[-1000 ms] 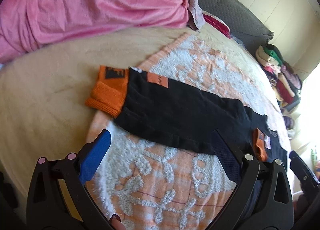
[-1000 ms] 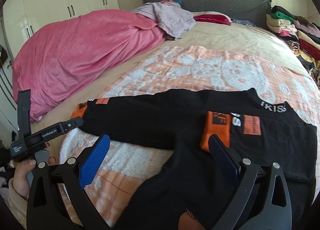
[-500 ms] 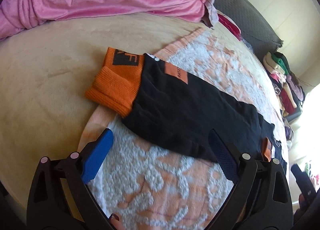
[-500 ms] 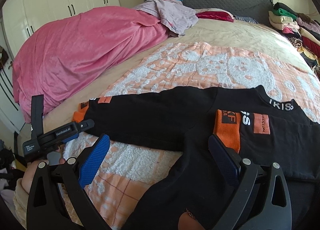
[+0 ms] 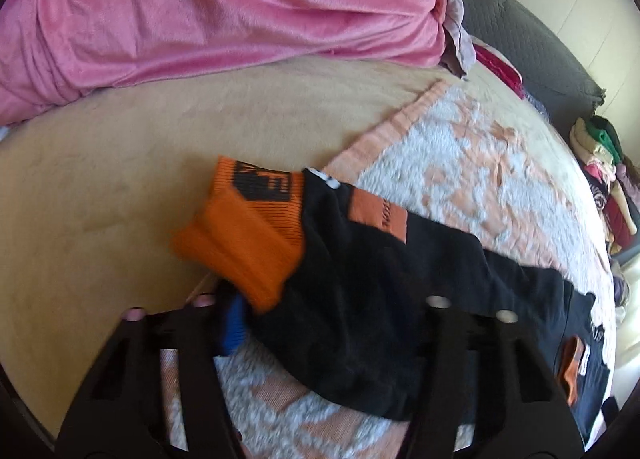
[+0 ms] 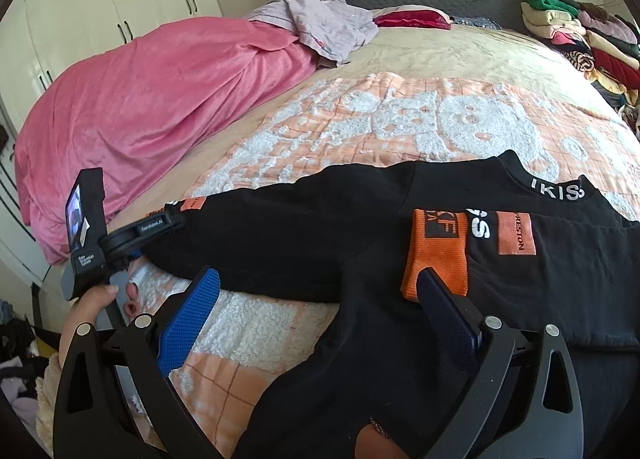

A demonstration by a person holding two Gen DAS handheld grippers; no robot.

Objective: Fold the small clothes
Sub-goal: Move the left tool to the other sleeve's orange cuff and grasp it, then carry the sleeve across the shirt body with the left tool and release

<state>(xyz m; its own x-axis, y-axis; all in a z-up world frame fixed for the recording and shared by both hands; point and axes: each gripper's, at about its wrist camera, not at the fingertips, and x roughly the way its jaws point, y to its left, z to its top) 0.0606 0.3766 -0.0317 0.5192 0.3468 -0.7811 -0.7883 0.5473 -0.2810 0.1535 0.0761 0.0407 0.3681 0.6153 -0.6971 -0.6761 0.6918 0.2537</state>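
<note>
Left wrist view first: the left gripper (image 5: 328,323) has its fingers spread wide, and the black sweater's sleeve (image 5: 400,279) lies right across the gap between them. The orange cuff (image 5: 244,235) sits just ahead of the left finger, partly covering its blue pad (image 5: 234,325), so I can't tell if the pad actually touches the fabric. The frame is a bit blurry. Under the sleeve there's an orange-and-white fluffy blanket (image 5: 460,163), and further ahead a big pink duvet (image 5: 200,11) bunched on the beige bed (image 5: 100,179).

Right wrist view: the right gripper (image 6: 316,307) is also wide open, nothing pinched. The black sweater (image 6: 540,271) is spread flat on the blanket right in front of it, collar pointing away. The other orange cuff (image 6: 436,251) is folded onto the chest and sits just beyond the tip of the right finger, close enough that I can't say whether they touch. Off to the left of this gripper you can see the left gripper at the far sleeve end. A stack of folded clothes (image 6: 580,31) sits far ahead on the right.
</note>
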